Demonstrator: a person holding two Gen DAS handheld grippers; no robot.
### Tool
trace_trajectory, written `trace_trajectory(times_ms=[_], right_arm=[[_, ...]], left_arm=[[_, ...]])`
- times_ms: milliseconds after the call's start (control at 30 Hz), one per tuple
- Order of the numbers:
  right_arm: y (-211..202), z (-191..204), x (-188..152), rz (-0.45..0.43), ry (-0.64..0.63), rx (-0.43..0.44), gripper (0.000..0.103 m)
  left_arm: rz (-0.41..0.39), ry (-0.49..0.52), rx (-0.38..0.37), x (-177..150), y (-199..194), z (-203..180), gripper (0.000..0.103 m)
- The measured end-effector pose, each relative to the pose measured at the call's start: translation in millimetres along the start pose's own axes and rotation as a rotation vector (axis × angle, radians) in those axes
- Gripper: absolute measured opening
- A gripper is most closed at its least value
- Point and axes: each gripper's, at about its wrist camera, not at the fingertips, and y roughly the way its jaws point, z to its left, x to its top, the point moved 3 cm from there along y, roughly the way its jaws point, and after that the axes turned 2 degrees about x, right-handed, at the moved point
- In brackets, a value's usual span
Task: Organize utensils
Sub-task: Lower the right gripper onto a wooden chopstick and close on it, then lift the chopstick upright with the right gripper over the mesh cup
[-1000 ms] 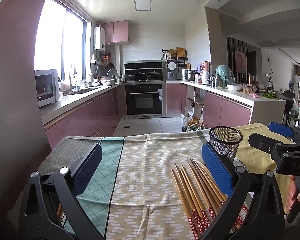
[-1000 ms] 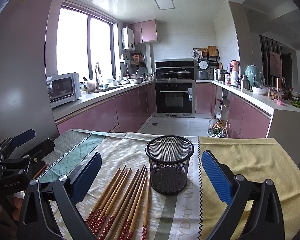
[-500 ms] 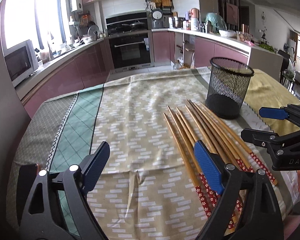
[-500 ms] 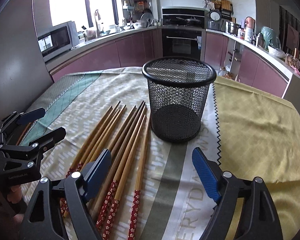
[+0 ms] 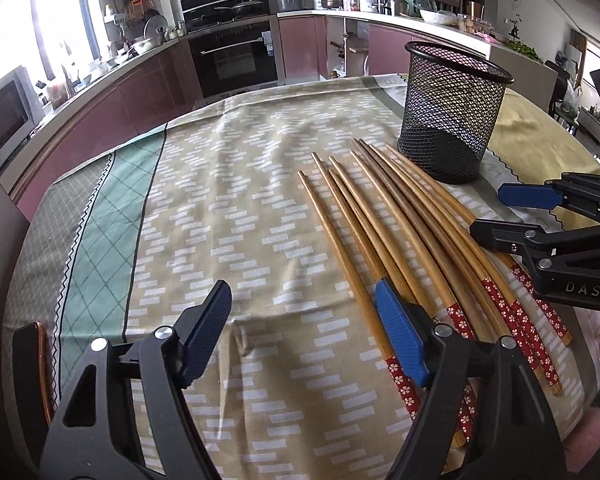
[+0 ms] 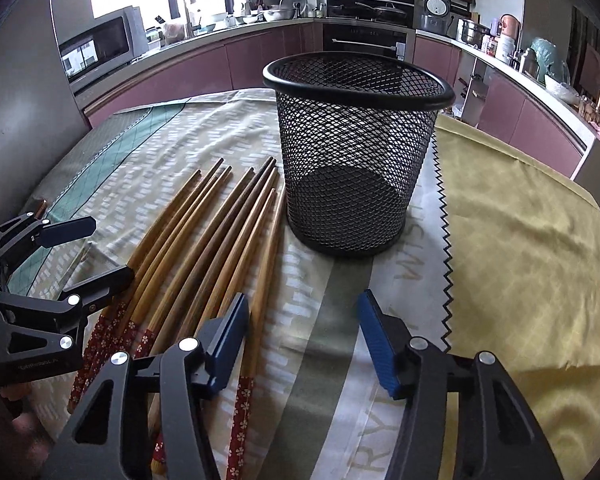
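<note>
Several wooden chopsticks (image 5: pixel 380 208) (image 6: pixel 204 240) with red flowered ends lie side by side on the tablecloth, tips toward a black mesh cup (image 5: pixel 452 120) (image 6: pixel 352 152) that stands upright and holds nothing. My left gripper (image 5: pixel 300 300) (image 6: pixel 108 250) hovers low at the left of the bundle. Its jaws are closing over bare cloth, with the right pad above the leftmost chopstick. My right gripper (image 6: pixel 302 304) (image 5: pixel 512 216) hangs over the red ends, also closing. The rightmost chopstick lies between its jaws near the left pad, and I see no pad pressing on it.
A dark flat object with a copper edge (image 5: pixel 32 360) lies at the table's left edge. A yellow cloth (image 6: pixel 520 260) covers the right side of the table. Pink kitchen cabinets and an oven stand beyond the far edge.
Both grippers have sunk toward the table and tipped downward, so the chopsticks and cup now look closer. Both pairs of jaws have narrowed, the right one more.
</note>
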Motion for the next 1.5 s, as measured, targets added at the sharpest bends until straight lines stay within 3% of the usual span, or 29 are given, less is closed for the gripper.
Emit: trace_trajectory(times_ms=[167, 433, 533, 900, 1233, 1500], right_arm=[[6, 6, 7, 0.008, -0.032, -0.003, 0.041], [9, 12, 14, 0.02, -0.033, 0.061, 0.007], [7, 8, 13, 0.015, -0.004, 0.09, 0.005], [-33, 1, 18, -0.086, 0.003, 0.187, 0.005], [-83, -9, 37, -0.251, 0.02, 0.263, 0.005], [-112, -19, 62, -0.355, 0.015, 0.275, 0.005]], left_arm=[[0.017, 0.003, -0.027, 5, 8, -1, 0.063], [0.033, -0.005, -0.077, 18, 19, -9, 0.029], [0.04, -0.026, -0.098, 21, 19, -10, 0.013], [0.0, -0.092, -0.141, 27, -5, 5, 0.008], [-0.149, -0.091, -0.245, 59, -68, 11, 0.008], [-0.28, -0.095, -0.314, 94, -121, 10, 0.008]])
